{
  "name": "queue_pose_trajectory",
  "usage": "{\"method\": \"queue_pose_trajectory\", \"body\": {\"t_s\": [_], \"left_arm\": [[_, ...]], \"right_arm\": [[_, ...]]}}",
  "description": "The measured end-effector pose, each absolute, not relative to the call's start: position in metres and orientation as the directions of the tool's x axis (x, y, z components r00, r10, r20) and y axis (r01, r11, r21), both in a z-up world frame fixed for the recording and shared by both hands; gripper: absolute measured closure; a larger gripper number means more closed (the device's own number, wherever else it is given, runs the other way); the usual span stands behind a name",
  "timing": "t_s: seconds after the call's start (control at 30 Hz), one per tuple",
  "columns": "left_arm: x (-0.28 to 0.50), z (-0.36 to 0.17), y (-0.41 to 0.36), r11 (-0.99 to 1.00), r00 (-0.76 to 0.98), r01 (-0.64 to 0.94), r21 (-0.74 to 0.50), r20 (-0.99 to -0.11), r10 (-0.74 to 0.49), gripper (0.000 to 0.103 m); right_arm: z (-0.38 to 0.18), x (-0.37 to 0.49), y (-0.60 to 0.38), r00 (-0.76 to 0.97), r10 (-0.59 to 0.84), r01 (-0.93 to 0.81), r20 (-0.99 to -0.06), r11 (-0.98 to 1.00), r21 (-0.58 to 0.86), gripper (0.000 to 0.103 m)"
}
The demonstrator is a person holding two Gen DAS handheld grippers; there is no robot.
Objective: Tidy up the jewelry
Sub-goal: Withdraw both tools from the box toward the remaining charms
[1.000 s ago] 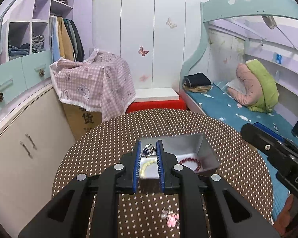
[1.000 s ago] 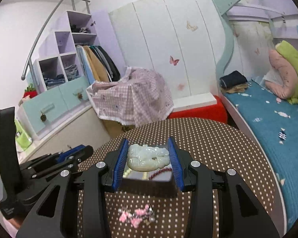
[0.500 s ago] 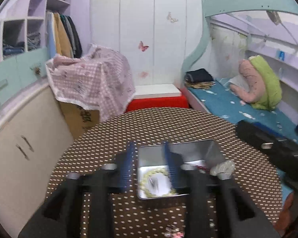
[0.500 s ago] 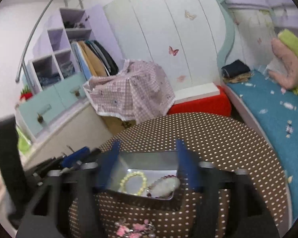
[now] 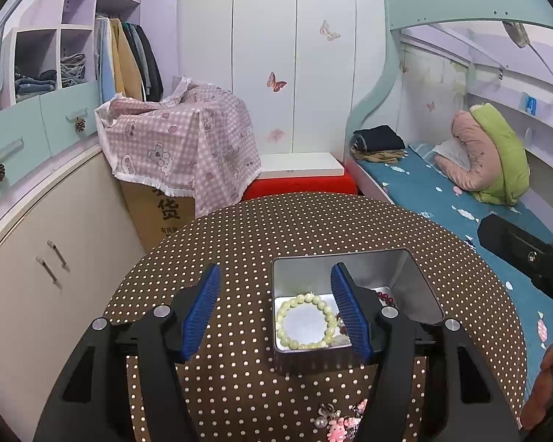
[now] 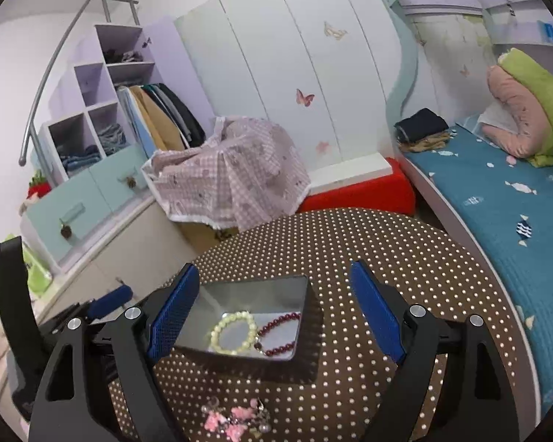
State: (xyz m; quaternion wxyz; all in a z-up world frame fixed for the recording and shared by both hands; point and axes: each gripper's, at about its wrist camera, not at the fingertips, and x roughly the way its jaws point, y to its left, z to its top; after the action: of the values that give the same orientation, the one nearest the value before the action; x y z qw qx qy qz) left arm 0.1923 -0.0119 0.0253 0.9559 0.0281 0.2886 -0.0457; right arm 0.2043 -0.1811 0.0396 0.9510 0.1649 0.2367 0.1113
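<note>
Jewelry tin [image 6: 254, 294] sits under the spread, empty right gripper [image 6: 272, 316].

We're in a child's bedroom at home: a bunk bed [image 5: 442, 191] with a teal fish-print sheet and rolled pink-and-green bedding [image 5: 490, 154], white wardrobe doors [image 5: 269, 55] dotted with butterfly stickers, lilac cubby shelves [image 6: 103, 110] stuffed with folded clothes, coats hanging [image 5: 129, 62] alongside, and a round polka-dot tabletop [image 5: 313, 228] squeezed in between.
</note>
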Motion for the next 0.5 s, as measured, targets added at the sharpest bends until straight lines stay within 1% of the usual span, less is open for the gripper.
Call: {"method": "queue_pose_trajectory", "body": {"t_s": [0.5], "left_arm": [[0.163, 0.017, 0.005, 0.997, 0.806, 0.082, -0.003, -0.588, -0.069, 0.043]], "right_arm": [[0.032, 0.170, -0.171, 0.844, 0.267, -0.136, -0.465, 0.945, 0.296, 0.022]]}}
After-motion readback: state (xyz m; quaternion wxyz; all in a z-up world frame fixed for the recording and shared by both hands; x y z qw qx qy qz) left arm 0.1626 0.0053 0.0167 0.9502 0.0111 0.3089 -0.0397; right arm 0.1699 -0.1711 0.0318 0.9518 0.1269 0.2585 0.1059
